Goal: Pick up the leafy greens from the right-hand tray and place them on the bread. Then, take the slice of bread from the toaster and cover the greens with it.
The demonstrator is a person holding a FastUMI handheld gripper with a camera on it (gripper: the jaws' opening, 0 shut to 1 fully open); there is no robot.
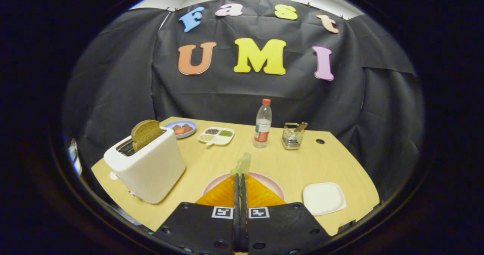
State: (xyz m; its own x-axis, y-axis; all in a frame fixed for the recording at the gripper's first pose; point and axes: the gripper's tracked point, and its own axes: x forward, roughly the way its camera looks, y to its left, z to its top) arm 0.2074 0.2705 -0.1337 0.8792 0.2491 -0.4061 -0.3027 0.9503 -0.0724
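You have the gripper (240,177) clenched on the leafy greens (242,164) above the bread (223,194) on the pink plate (274,185) near the bench's front edge: lower, then release them squarely.

The toaster (149,168) is cream-white with a brown bread slice (145,133); the leafy greens (242,165) are pale green; the plate (273,185) is pink; the counter (332,160) is light wood; the hand-held gripper (240,187) is black.
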